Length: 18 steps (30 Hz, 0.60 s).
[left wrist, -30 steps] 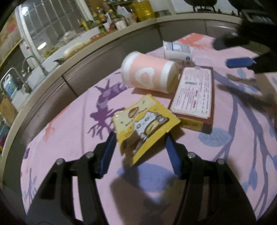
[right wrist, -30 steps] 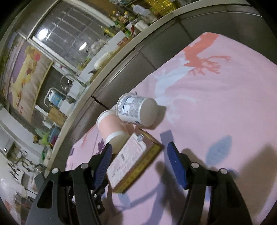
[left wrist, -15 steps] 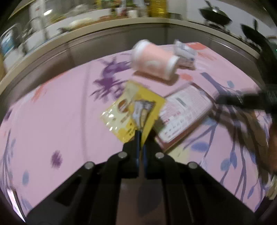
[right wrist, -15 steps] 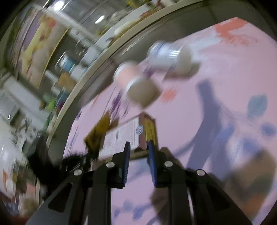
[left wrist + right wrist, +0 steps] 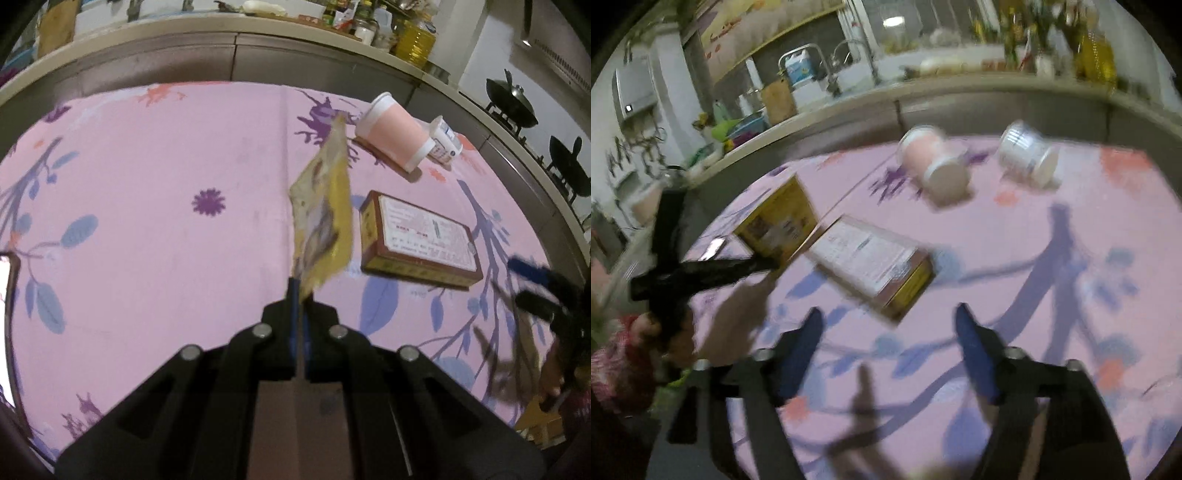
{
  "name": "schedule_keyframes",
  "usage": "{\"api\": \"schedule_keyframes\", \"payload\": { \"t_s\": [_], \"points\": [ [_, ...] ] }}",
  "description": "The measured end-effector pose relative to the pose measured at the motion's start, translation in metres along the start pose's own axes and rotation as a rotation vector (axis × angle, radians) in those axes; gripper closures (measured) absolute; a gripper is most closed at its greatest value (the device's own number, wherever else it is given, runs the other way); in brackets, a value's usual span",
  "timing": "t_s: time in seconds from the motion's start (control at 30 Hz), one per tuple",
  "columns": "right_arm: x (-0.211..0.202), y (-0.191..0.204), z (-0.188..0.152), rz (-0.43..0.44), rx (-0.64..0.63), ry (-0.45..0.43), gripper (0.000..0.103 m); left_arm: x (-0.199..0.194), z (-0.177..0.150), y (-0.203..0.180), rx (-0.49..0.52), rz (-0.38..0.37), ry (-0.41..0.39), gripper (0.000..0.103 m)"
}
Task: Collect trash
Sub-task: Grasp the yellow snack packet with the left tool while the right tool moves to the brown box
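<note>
Wrapper (image 5: 325, 206) now lifted off tabletop (image 5: 147, 221), pinched in closed left hand-held gripper (image 5: 300, 295); a second ago it lay flat. Right hand-held gripper (image 5: 890, 343) opening, empty, near box (image 5: 875, 266). Cups still down.

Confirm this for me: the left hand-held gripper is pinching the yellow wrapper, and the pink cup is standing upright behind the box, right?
Not quite. The left hand-held gripper does pinch the yellow wrapper, but the pink cup lies on its side behind the box, as the left wrist view shows.
</note>
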State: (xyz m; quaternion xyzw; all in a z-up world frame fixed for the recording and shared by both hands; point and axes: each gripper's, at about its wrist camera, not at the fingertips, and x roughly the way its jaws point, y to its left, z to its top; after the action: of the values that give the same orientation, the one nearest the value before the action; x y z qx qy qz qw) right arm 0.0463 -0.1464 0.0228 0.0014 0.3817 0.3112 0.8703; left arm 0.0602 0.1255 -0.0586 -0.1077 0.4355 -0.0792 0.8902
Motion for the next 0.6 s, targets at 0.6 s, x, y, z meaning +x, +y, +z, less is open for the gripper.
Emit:
{"api": "schedule_keyframes", "payload": {
  "t_s": [0.6],
  "points": [
    [0.067,0.016,0.017,0.012,-0.205,0.137,0.038,-0.006,-0.002,0.003,-0.015,-0.021,-0.016,0.102]
  ]
}}
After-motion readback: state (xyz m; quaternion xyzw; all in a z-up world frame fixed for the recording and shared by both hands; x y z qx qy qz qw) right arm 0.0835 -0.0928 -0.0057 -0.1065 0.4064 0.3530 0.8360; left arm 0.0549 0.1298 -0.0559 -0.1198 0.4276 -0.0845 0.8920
